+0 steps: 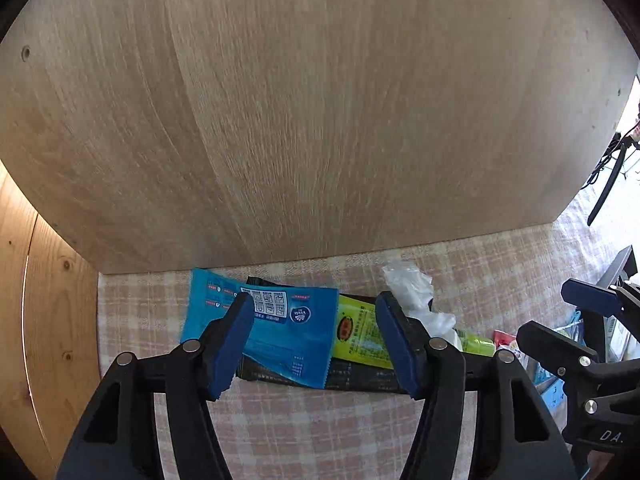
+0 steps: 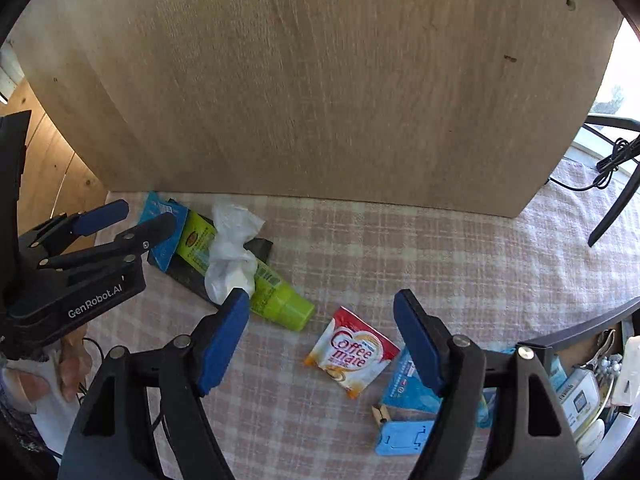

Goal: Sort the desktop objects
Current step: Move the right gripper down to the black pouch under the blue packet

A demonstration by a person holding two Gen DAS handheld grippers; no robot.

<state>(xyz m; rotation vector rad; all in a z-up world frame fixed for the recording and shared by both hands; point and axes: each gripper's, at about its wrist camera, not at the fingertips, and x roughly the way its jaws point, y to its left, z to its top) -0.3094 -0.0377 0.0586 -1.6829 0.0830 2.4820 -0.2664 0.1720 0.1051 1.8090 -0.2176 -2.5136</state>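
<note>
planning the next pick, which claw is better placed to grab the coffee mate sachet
Right. The right claw is open with the sachet lying between its fingers. The left claw hangs over the blue packet farther left.

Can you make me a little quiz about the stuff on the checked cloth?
1. True or false: the Coffee mate sachet lies on top of the black packet.
2. What lies across the green tube: A a white crumpled wrapper, B a spoon, C a book?
3. Which tool has the blue sachet between its fingers?

Key: 1 false, it lies apart on the cloth. 2 A. 3 the left tool, standing open.
</note>
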